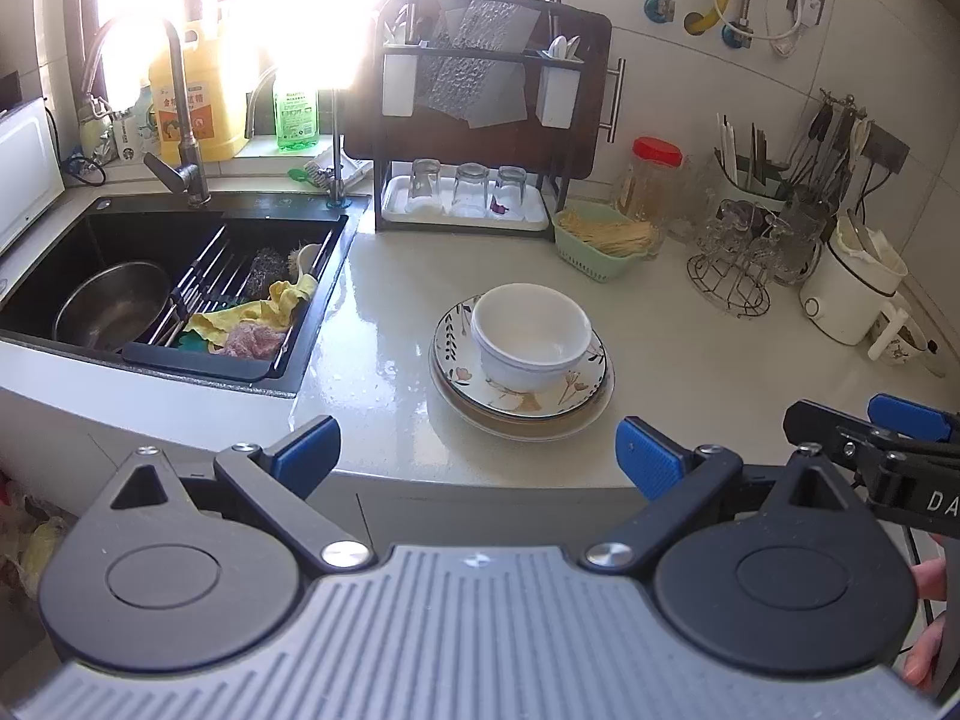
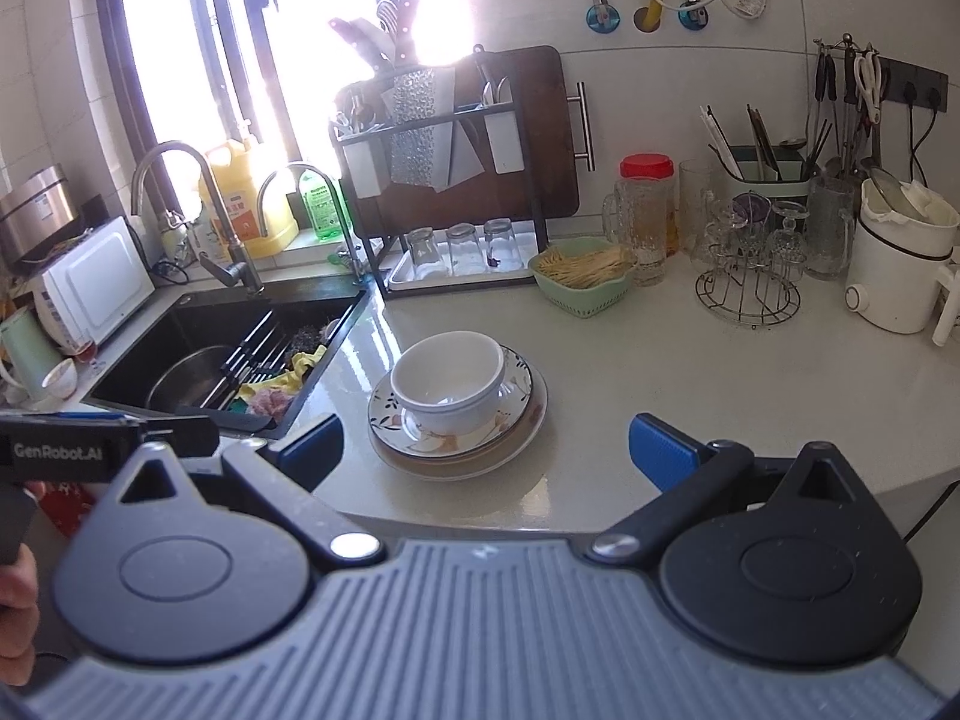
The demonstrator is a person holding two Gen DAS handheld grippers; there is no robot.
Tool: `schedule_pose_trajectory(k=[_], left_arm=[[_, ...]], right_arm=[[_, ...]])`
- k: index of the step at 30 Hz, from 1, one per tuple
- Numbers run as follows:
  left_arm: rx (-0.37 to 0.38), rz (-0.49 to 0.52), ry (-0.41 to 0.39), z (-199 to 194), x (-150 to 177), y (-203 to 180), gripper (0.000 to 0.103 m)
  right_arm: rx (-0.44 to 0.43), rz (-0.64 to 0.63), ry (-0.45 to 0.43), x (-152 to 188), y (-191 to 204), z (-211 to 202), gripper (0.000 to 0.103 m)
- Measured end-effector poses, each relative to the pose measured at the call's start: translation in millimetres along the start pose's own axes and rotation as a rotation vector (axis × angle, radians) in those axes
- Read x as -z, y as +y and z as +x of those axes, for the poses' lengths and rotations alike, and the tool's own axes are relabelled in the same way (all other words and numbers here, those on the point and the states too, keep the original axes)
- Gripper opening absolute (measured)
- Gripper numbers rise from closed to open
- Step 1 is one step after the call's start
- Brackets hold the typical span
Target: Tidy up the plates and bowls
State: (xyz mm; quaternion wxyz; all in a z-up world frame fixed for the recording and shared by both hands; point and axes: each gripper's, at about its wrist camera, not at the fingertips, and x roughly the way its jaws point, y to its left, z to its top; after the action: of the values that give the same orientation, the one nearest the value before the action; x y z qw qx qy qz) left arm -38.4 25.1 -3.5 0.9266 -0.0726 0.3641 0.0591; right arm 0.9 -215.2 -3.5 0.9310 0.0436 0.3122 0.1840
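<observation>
1. Legibly, "GenRobot.AI" marks the left gripper [image 2: 90, 450].
2. Both it and the right gripper [image 2: 486, 447] stand wide, empty.
3. Bowl [image 1: 531, 333] sits on stacked plates [image 1: 522, 402], counter [image 1: 690, 372], right of the sink [image 1: 72, 240].
4. Rack [image 1: 468, 120] behind; nothing obstructs.

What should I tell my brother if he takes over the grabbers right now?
Left gripper: open, holding nothing, at the counter's near edge.
Right gripper: open, holding nothing, beside the left one.
White bowls: stacked on the flowered plate, which lies on at least one plainer plate, all on the counter right of the sink.
Done: judging from the pictures, nothing is gripped, and the pile stands together.
Left: probably lift the bowls off, then sort the plates. Where they belong, the pictures do not show.
</observation>
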Motion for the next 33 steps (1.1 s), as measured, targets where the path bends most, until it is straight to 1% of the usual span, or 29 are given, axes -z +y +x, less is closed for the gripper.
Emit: schedule_pose_trajectory(k=[16, 25, 28, 33], left_arm=[[-0.032, -0.007, 0.003, -1.5, -3.7, 3.3, 0.1], [-0.03, -0.017, -0.007, -3.3, -5.2, 2.9, 0.1], [-0.024, -0.025, -0.002, -1.4, -5.1, 5.0, 0.1], [-0.031, -0.01, 0.009, 2.2, -3.8, 6.9, 0.1]], right_arm=[[-0.003, -0.006, 0.027, -1.7, 0.4, 7.6, 0.103], [-0.003, -0.021, 0.043, -0.8, 6.1, 11.7, 0.103], [0.005, -0.016, 0.052, 0.0, 4.9, 13.1, 0.103], [0.014, -0.007, 0.057, 1.2, 2.8, 13.9, 0.103]])
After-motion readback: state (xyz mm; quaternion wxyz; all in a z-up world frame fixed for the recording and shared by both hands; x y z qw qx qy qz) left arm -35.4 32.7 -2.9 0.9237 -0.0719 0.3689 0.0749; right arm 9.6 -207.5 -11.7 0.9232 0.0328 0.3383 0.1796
